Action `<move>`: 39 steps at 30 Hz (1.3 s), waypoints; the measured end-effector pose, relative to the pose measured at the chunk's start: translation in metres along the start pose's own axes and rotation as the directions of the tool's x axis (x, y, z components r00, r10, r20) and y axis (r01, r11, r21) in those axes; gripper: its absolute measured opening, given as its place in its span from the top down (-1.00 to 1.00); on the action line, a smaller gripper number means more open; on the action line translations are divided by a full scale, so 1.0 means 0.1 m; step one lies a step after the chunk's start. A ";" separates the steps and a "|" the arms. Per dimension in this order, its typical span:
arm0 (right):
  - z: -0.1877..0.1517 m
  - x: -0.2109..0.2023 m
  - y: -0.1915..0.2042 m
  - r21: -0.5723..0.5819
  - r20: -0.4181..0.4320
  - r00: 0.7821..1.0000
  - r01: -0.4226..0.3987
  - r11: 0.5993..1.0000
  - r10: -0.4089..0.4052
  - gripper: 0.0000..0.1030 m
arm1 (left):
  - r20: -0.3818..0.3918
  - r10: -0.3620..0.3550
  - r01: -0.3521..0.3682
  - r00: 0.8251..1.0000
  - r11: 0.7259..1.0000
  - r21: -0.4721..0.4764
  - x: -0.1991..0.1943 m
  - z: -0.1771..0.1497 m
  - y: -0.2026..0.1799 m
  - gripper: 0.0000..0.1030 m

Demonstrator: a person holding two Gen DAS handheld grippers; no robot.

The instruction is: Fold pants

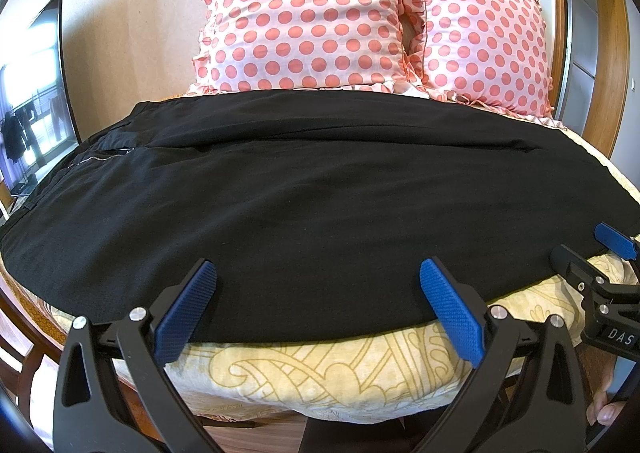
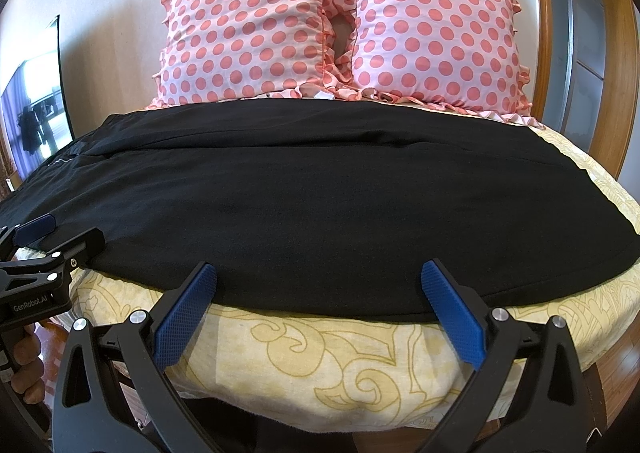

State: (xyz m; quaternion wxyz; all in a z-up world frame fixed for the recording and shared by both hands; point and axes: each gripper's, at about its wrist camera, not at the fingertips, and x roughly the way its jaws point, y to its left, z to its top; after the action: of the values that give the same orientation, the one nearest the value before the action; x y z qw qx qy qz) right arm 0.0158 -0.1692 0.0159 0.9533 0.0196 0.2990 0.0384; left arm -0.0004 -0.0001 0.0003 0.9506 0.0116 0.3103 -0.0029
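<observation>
Black pants point(image 1: 304, 189) lie flat across the bed, waist and zipper point(image 1: 100, 159) to the left, legs running right; they also show in the right wrist view point(image 2: 320, 205). My left gripper point(image 1: 318, 273) is open, its blue pads over the pants' near edge, holding nothing. My right gripper point(image 2: 320, 277) is open over the near edge further right, empty. Each gripper shows in the other's view: the right one point(image 1: 588, 253) at the right, the left one point(image 2: 60, 237) at the left.
The bed has a yellow patterned cover point(image 1: 320, 377) with its near edge just below the grippers. Two pink polka-dot pillows point(image 1: 308, 17) point(image 2: 436, 29) stand against the wall behind the pants. A TV screen point(image 1: 36, 93) is at the left; wooden frame point(image 2: 616, 73) at the right.
</observation>
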 end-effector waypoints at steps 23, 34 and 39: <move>0.16 0.02 -0.14 0.028 -0.027 0.996 -0.084 0.996 0.084 -0.97 | -0.037 -0.028 0.029 0.999 1.000 0.012 0.01 0.06 0.05 -0.97; 1.74 0.99 -1.93 0.303 -0.153 0.948 0.313 0.900 -0.278 -0.76 | 0.090 -0.013 0.010 0.996 0.999 0.033 -0.09 0.47 0.08 -0.97; 2.08 1.83 -2.73 0.412 -0.327 0.875 0.473 0.779 -0.357 -0.46 | 0.107 -0.080 0.076 0.991 0.996 0.043 -0.03 0.61 0.10 -0.97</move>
State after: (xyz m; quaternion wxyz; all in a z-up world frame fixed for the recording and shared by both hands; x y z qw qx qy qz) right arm 0.3015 -0.4290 0.0659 0.8611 0.1839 0.4045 -0.2472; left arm 0.0332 0.0081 0.0518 0.9648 0.0177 0.2583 -0.0465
